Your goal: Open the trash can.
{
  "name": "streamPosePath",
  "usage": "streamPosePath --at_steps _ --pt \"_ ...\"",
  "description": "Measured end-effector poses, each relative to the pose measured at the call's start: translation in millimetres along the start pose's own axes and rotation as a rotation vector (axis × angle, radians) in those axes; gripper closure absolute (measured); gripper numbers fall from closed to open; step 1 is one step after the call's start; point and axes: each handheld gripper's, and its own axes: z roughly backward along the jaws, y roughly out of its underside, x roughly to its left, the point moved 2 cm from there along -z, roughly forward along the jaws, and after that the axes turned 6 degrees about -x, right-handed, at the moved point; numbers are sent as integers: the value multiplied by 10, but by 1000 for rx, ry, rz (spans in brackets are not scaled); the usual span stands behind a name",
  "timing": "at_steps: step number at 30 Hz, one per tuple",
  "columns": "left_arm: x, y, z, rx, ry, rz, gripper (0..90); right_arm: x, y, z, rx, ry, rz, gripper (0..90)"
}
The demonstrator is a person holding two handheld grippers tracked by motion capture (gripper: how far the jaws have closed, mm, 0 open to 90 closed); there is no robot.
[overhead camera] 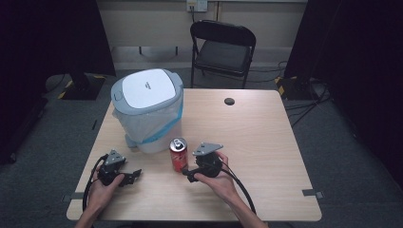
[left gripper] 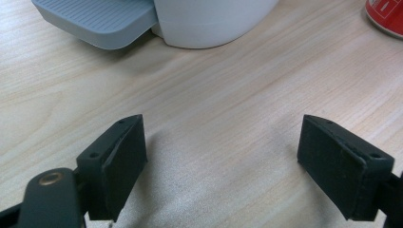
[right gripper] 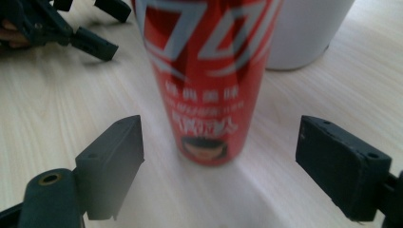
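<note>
Red aluminium drink can point(overhead camera: 178, 154) stands upright on the pale wood-grain surface point(overhead camera: 256, 137), near the front-centre, just in front of the white pedal bin w/ grey rim and plastic liner point(overhead camera: 148, 108); can and bin close but whether they touch, can't tell. Right hand-held gripper point(overhead camera: 190, 174) sits just right of the can, low on the surface, held in the person's right hand point(overhead camera: 215, 178). Right gripper view: can point(right gripper: 209, 80) directly ahead, centred btwn the two black jaws, jaws spread wide w/ clear gaps on both sides, nothing gripped; can base on the surface slightly beyond the jaw tips (print on the can blurred, white graphics on red). White bin wall point(right gripper: 309, 31) behind the can to the right in that view. Left hand-held gripper point(overhead camera: 133, 176) lies left of the can, near the front-left edge, in the person's left hand point(overhead camera: 105, 186); also seen far off at upper left of the right gripper view point(right gripper: 90, 28). Left gripper view: jaws wide apart over bare wood, holding nothing; grey ribbed foot pedal point(left gripper: 100, 21) of the bin ahead-left, can's lower edge point(left gripper: 387, 14) at the top right corner. Black folding chair point(overhead camera: 222, 47) beyond the far edge of the surface.
</note>
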Motion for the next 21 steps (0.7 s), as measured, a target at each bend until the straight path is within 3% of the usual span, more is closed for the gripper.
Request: streamPosePath --at_steps 4,10,17,21 --pt "0 0 0 0 1 0 161 -5 -46 -77 -8 -21 -18 152" --pt "0 0 0 0 0 0 161 19 -63 -232 -2 -27 0 161" --pt "4 1 2 2 2 -5 161 15 -64 -311 15 -41 29 320" --pt "3 1 2 2 2 -3 161 -13 -59 -258 -5 -42 -1 331"
